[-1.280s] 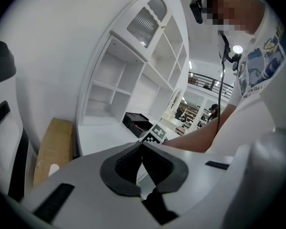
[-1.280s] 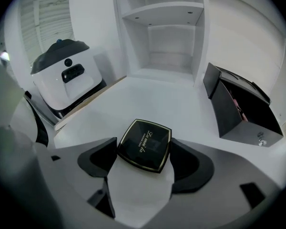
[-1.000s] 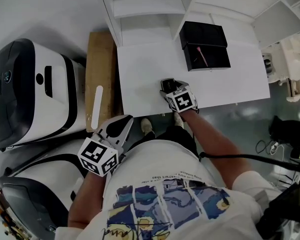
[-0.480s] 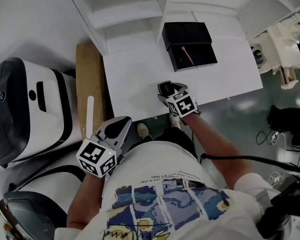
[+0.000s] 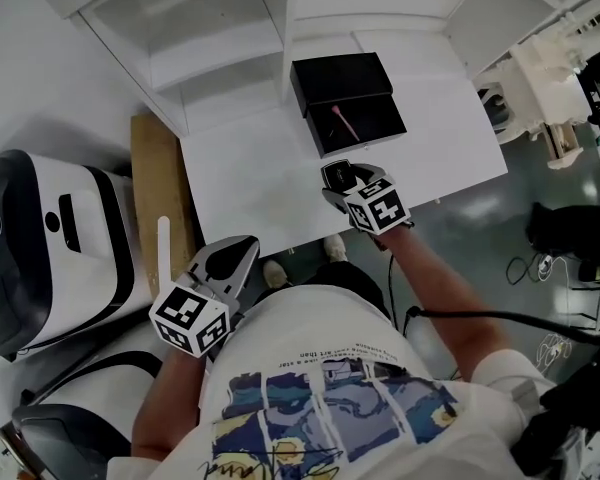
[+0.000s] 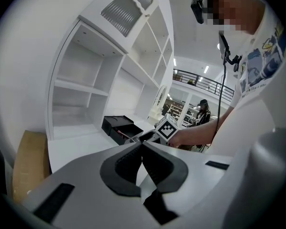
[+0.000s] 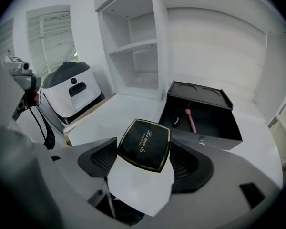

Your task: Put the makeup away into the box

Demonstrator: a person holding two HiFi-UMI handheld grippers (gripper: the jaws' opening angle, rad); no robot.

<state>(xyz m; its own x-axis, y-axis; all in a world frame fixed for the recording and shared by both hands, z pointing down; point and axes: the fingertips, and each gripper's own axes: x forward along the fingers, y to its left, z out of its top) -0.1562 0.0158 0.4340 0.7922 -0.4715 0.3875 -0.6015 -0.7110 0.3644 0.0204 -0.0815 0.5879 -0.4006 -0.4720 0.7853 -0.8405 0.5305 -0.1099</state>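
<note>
Two tongs in view. R tongs (image 5: 342, 176) (image 7: 144, 152) are out over the white table (image 5: 250, 193), near its front edge, pinching a black square compact (image 5: 338, 175) (image 7: 144, 142) w/ a thin gold border and script lettering on the lid. The compact sits tilted btwn the two dark pads, clear of the table top.

Black box (image 5: 317, 134) (image 7: 214, 138) stands open on the table just beyond the R tongs, lid (image 5: 338, 71) (image 7: 200, 95) folded back toward the white shelf unit (image 5: 210, 38). Inside the box lies a pink stick (image 5: 342, 121) (image 7: 190, 119), diagonal on the dark floor. A small dark item lies beside it; can't tell what.

L tongs (image 5: 230, 260) (image 6: 142, 150) are held low by the person's torso, off the table's front left corner, pads pressed together w/ nothing btwn them. They point toward the table and the box.

Left of the table: a wooden board (image 5: 152, 193) along its side, and beyond that a big white-and-black machine (image 5: 40, 238) on the floor.
</note>
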